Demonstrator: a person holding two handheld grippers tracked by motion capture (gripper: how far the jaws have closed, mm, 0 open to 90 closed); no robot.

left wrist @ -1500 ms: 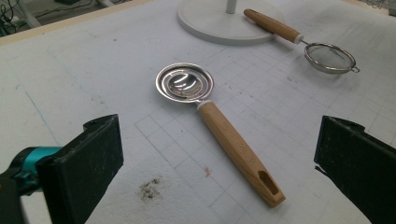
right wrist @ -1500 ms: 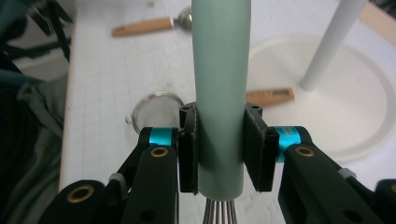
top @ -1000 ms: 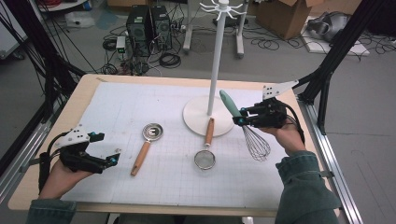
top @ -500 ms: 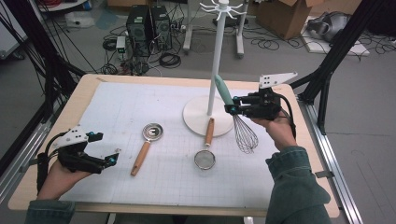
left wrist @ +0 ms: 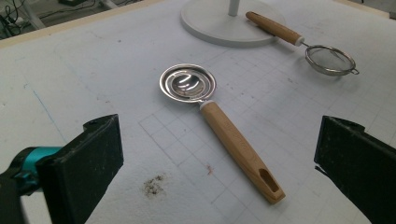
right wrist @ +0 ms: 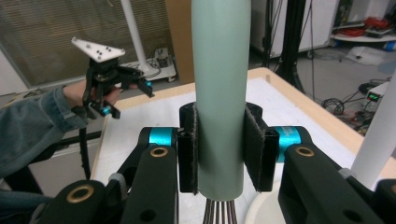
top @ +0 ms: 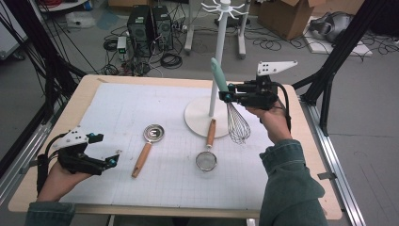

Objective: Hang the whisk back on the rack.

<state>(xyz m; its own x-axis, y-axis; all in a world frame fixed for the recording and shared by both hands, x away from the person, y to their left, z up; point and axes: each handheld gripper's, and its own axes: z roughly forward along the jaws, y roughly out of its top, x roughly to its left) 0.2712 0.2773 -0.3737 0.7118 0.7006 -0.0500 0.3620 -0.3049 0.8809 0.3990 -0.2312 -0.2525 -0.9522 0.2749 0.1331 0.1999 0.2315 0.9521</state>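
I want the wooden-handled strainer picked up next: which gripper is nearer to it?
Right. The right gripper, holding the whisk, hangs just above and beyond the strainer; the left gripper sits open far across the mat, past the spoon.

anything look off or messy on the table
Mostly tidy. One dark crumbly smudge marks the white gridded mat, near the wooden-handled round steel spoon. The wooden-handled mesh strainer rests its handle on the white stand's round base.

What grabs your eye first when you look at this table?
The whisk with the pale green handle, lifted off the table in the right hand-held gripper, beside the white stand at the far middle. Then two wooden-handled tools flat on the gridded mat: a round metal spoon and a small strainer.
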